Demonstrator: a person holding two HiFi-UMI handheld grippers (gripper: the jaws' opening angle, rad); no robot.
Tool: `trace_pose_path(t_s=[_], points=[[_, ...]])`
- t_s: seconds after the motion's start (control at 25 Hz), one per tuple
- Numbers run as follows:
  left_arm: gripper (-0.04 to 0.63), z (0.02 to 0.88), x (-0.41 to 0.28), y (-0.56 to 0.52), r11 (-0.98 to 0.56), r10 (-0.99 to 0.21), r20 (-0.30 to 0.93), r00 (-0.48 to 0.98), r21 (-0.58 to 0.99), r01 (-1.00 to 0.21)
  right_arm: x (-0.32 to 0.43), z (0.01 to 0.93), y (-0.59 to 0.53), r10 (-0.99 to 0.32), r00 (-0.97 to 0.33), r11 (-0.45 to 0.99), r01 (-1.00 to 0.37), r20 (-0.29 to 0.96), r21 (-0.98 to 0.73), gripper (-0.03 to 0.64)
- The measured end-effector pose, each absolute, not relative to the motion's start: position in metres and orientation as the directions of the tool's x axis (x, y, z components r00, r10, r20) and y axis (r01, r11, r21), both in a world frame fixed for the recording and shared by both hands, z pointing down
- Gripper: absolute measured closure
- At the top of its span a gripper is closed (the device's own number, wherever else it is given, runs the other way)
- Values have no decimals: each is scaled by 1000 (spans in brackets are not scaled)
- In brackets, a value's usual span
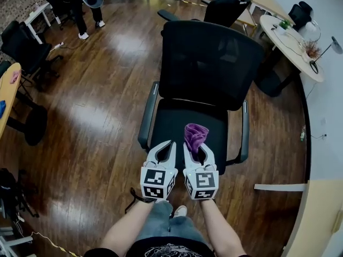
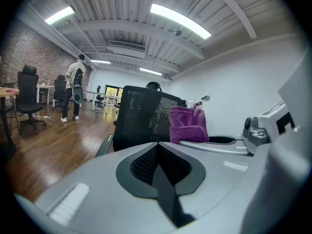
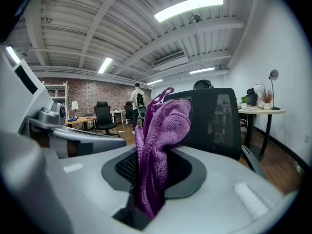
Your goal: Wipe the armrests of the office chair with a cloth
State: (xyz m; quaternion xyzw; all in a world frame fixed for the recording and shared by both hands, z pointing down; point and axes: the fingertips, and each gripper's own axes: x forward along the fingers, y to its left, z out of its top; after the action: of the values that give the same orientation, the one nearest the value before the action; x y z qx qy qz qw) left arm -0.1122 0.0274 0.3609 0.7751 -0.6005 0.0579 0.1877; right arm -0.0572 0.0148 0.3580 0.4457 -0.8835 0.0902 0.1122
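Purple cloth (image 1: 195, 135) stands clamped in the right gripper (image 1: 199, 151), left gripper (image 1: 166, 146) beside it closed on nothing, so best swing ahead-right to the armrest (image 1: 245, 131) and drag it flat along the top.

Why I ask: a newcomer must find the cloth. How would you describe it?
Find the black office chair in the middle of the wood floor. Above the front of its seat two grippers sit side by side, and the cloth sticks up from the shut jaws of the right gripper. It is the only purple, fluffy thing; the left gripper is shut on nothing.
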Motion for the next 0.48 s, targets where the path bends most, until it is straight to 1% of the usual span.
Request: trace_pose_path(t_s=[0.28, 0.48], points=[[591, 350, -188, -1, -139, -933, 298, 204, 224, -965, -134, 350, -22, -721, -635, 649, -759, 278, -51, 515], [591, 354, -231, -18, -84, -939, 308, 154, 229, -970, -174, 356, -53, -693, -661, 676, -734, 288, -57, 517]])
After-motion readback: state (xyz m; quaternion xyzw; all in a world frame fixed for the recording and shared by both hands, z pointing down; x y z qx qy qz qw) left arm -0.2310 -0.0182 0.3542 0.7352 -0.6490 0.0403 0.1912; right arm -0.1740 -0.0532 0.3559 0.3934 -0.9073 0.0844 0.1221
